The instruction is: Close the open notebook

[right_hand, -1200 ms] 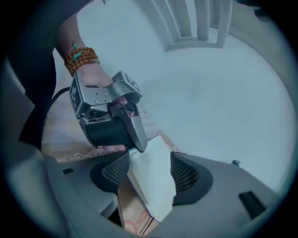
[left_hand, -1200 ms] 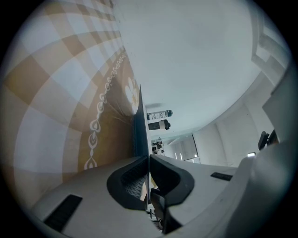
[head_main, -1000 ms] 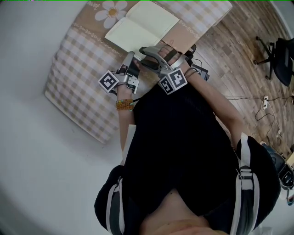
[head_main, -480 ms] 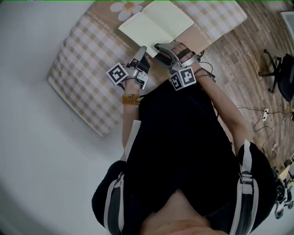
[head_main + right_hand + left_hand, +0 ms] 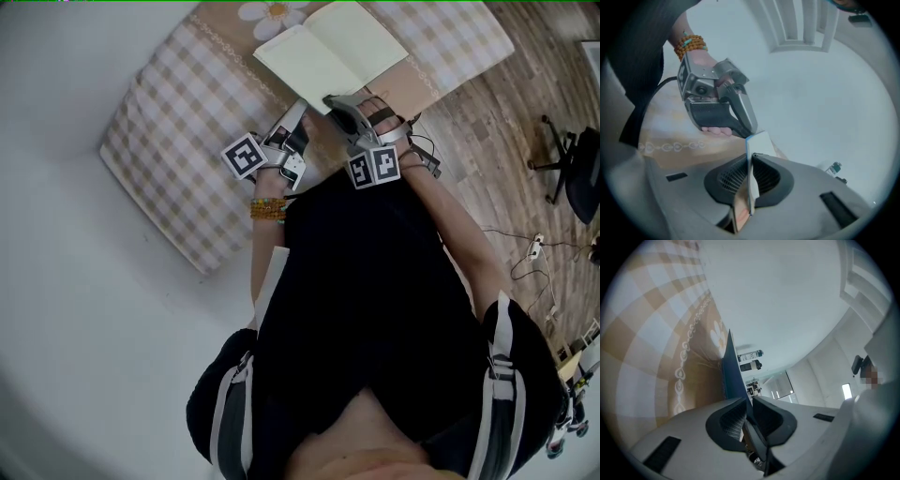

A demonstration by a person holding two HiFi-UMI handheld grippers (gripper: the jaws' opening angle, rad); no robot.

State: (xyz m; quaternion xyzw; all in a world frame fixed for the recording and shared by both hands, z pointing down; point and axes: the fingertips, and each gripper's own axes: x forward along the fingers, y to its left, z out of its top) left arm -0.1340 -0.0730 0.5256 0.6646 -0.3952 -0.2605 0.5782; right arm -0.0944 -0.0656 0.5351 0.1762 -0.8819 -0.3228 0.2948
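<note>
The open notebook (image 5: pixel 337 52) lies with cream pages up on a checked cloth, at the top of the head view. Both grippers meet its near edge. My left gripper (image 5: pixel 302 108) has the dark blue cover (image 5: pixel 731 366) standing on edge between its pads (image 5: pixel 749 401). Its jaws have just been opening a little, and the cover still sits pinched between them. My right gripper (image 5: pixel 330 99) has just been closing, and its pads (image 5: pixel 751 157) now clamp a thin block of white pages (image 5: pixel 759 143). The left gripper's fingers (image 5: pixel 740 117) show just beyond, held by a hand with a bead bracelet.
The checked cloth (image 5: pixel 178 112) with a daisy print (image 5: pixel 272 11) covers a raised pad beside a white wall (image 5: pixel 75 309). Wooden floor (image 5: pixel 497 122) with an office chair (image 5: pixel 574 159) and cables lies to the right. Bottles (image 5: pixel 750 359) stand far behind the notebook.
Both grippers have come in to the notebook's near edge. The right jaws, open a second ago, now close on the pages.
</note>
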